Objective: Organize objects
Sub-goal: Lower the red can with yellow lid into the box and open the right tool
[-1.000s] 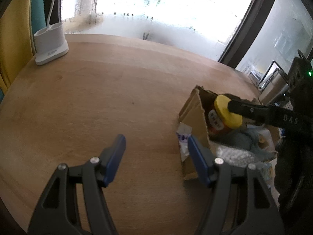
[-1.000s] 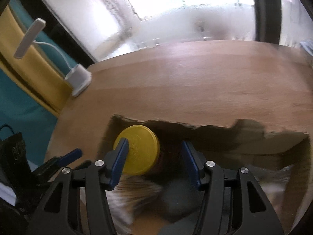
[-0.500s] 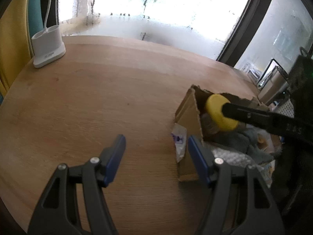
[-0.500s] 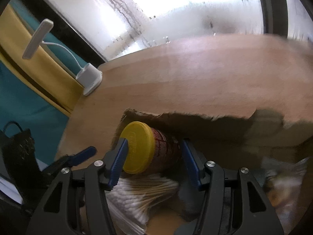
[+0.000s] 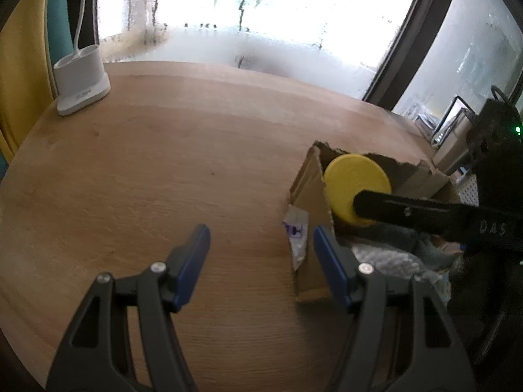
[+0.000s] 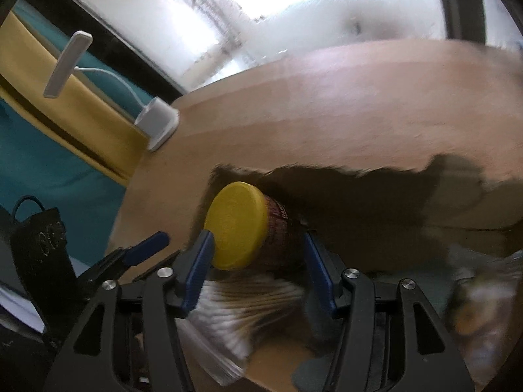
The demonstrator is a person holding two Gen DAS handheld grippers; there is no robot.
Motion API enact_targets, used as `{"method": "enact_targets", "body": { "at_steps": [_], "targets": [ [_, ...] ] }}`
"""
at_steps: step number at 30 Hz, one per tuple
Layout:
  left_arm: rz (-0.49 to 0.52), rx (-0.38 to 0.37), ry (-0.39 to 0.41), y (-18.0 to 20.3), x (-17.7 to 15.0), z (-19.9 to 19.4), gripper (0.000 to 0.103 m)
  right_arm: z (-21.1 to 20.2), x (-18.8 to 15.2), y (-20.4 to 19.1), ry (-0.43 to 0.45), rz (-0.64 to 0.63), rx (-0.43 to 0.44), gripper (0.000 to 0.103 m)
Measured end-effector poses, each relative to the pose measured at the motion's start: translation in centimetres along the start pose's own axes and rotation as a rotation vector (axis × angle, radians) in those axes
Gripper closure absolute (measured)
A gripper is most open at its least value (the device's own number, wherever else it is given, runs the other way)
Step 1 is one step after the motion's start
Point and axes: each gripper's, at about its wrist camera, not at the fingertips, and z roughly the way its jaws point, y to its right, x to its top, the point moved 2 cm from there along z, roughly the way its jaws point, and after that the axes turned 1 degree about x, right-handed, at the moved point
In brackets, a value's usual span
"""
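A dark jar with a yellow lid (image 6: 237,225) lies tilted between the fingers of my right gripper (image 6: 258,264), which is shut on it inside the torn cardboard box (image 6: 376,202). In the left wrist view the yellow lid (image 5: 353,181) shows at the box's left corner (image 5: 310,189), with the right gripper's black finger (image 5: 408,210) across it. My left gripper (image 5: 261,258) is open and empty over the wooden table (image 5: 163,179), just left of the box.
A white lamp base (image 5: 81,86) stands at the table's far left edge. A bag of cotton swabs (image 6: 238,307), bubble wrap (image 5: 385,258) and grey cloth lie in the box. A white label (image 5: 295,232) hangs on the box's left wall. Windows run behind.
The right gripper has tilted and lifted the jar, so its lid now faces left and sits higher at the box corner. The left gripper has barely moved.
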Motion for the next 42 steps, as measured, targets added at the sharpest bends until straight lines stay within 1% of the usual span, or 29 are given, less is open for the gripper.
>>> {"method": "enact_targets", "body": {
  "at_steps": [4, 7, 16, 20, 22, 24, 28, 35, 42],
  "targets": [
    [0.004, 0.001, 0.0, -0.1, 0.1, 0.0, 0.036, 0.6, 0.2, -0.2, -0.004, 0.004, 0.008, 0.038],
    [0.007, 0.004, 0.001, 0.0, 0.2, 0.1, 0.036, 0.9, 0.2, -0.1, -0.02, 0.016, 0.034, 0.035],
    [0.002, 0.001, 0.002, 0.0, 0.3, -0.2, 0.036, 1.3, 0.2, -0.5, -0.03, 0.008, 0.032, 0.032],
    [0.004, 0.004, 0.016, 0.2, 0.3, -0.8, 0.036, 0.8, 0.1, -0.9, -0.01, -0.015, -0.015, 0.032],
    [0.006, 0.007, 0.02, 0.2, 0.2, -1.1, 0.036, 0.3, 0.1, -1.0, 0.009, -0.035, -0.068, 0.027],
    [0.007, 0.01, 0.026, 0.3, 0.1, -1.4, 0.036, -0.3, -0.1, -1.0, 0.027, -0.054, -0.118, 0.027],
    [0.003, 0.005, 0.038, 0.6, 0.0, -2.1, 0.036, -1.1, -0.7, -0.9, 0.045, -0.06, -0.152, 0.026],
    [0.008, 0.004, 0.063, 1.4, -0.4, -3.4, 0.036, -3.0, -1.7, -1.2, 0.093, -0.118, -0.223, 0.026],
    [0.031, -0.007, 0.071, 3.1, -1.2, -4.1, 0.036, -5.3, -3.1, -1.2, 0.141, -0.16, -0.299, 0.026]
  ]
}}
